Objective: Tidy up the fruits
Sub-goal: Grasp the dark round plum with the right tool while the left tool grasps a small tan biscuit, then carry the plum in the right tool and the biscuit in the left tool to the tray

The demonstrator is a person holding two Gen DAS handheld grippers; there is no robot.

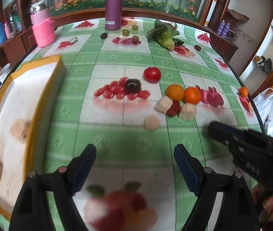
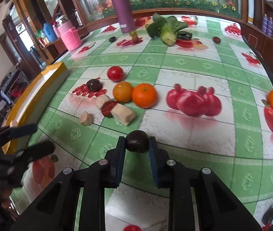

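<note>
Two views, one dark fruit held

Only the right wrist view shows the right gripper (image 2: 137, 144) clamped on a dark round fruit (image 2: 137, 141) above the near tablecloth. The left wrist view shows the left gripper (image 1: 135, 157) spread apart, holding nothing, with the yellow-rimmed tray (image 1: 30, 104) at left.

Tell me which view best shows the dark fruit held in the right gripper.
The right wrist view: the dark fruit sits centred and sharp between the right gripper's fingers. The left wrist view shows only that gripper blurred from the side; the fruit itself cannot be made out there.
</note>
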